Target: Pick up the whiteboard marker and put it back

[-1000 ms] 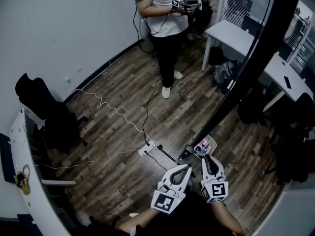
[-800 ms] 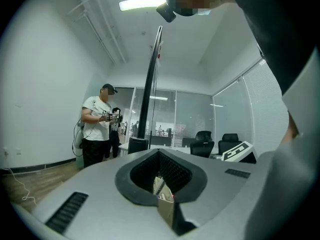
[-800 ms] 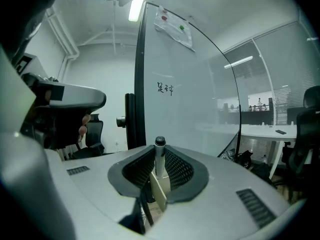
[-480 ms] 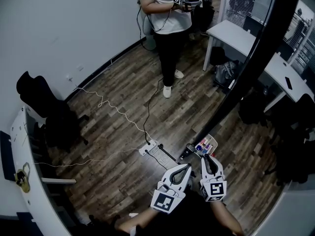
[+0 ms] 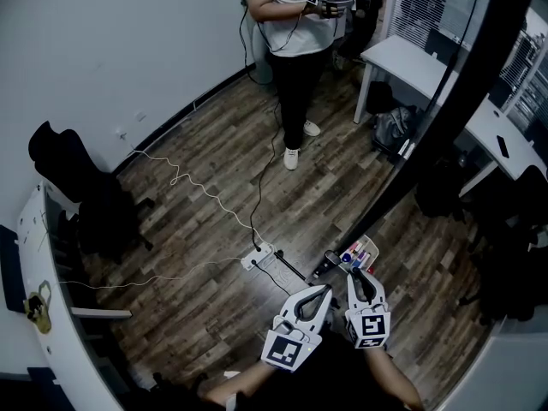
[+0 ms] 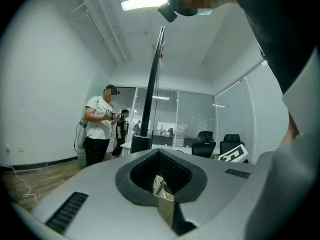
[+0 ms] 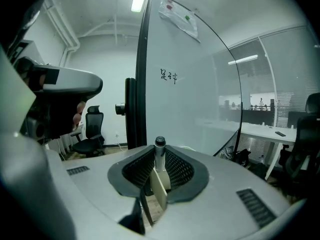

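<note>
- Head view: the left gripper (image 5: 322,293) and right gripper (image 5: 360,276) are side by side at the foot of the whiteboard (image 5: 445,92). Just beyond the right one, a tray (image 5: 357,253) on the board holds coloured pens. A person (image 5: 295,24) stands well beyond the board.
- Left gripper view: its jaws are pressed together with nothing between them. The whiteboard's dark edge (image 6: 153,94) rises straight ahead.
- Right gripper view: its jaws are clamped on the marker (image 7: 159,151), which stands upright between them, dark cap up, facing the board. Two small handwritten characters (image 7: 169,75) are on the board, too small to read.
</note>
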A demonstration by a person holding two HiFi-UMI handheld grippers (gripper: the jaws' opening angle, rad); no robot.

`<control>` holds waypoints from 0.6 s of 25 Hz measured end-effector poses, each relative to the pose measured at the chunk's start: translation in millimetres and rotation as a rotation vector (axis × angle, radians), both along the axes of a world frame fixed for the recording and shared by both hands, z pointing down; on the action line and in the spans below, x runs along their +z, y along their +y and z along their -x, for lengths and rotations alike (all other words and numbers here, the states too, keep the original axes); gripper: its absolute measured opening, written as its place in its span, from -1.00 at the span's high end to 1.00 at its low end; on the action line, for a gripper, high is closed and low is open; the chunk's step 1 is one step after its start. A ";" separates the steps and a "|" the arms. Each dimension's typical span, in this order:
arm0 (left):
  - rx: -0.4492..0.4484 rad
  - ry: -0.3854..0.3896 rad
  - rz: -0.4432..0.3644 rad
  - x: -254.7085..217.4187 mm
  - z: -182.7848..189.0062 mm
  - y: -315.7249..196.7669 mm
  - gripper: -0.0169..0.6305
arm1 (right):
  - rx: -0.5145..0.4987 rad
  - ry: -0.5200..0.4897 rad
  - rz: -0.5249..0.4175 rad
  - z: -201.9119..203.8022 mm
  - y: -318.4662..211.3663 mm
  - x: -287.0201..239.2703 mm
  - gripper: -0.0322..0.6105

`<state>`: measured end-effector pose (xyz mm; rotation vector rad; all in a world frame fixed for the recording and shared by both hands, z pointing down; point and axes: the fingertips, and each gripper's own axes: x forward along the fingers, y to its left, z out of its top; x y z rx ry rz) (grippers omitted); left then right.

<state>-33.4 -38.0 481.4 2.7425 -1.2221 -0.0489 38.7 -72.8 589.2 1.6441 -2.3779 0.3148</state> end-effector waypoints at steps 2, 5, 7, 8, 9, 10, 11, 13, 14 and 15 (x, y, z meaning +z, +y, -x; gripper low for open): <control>-0.004 0.004 0.001 -0.6 1.2 -2.2 0.92 | -0.002 0.003 0.006 0.8 -1.3 1.1 0.67; -0.008 0.009 0.006 -1.7 2.2 -3.8 0.92 | -0.004 0.004 0.013 2.4 -2.3 2.6 0.67; -0.007 0.005 0.007 -1.4 1.2 -4.1 0.92 | -0.007 0.007 0.015 2.5 -2.1 3.6 0.67; -0.006 0.002 0.004 -1.3 0.6 -4.2 0.92 | -0.009 0.009 0.016 2.3 -2.0 4.3 0.67; -0.006 0.001 0.001 -1.4 0.2 -4.2 0.92 | -0.010 0.010 0.016 2.2 -1.9 5.0 0.67; -0.007 0.002 -0.001 -1.7 0.2 -3.8 0.92 | -0.012 0.012 0.017 2.2 -1.7 5.5 0.67; -0.008 0.002 -0.001 -2.0 0.5 -3.3 0.92 | -0.013 0.014 0.018 2.5 -1.4 5.9 0.67; -0.011 0.005 0.004 -1.9 1.5 -2.4 0.92 | -0.015 0.019 0.024 3.2 -0.7 7.3 0.67; -0.014 0.007 0.009 -1.1 1.6 -2.7 0.92 | -0.016 0.021 0.025 3.2 -0.9 8.2 0.67; -0.015 0.008 0.013 0.2 1.4 -3.5 0.92 | -0.018 0.023 0.026 2.9 -1.5 9.1 0.67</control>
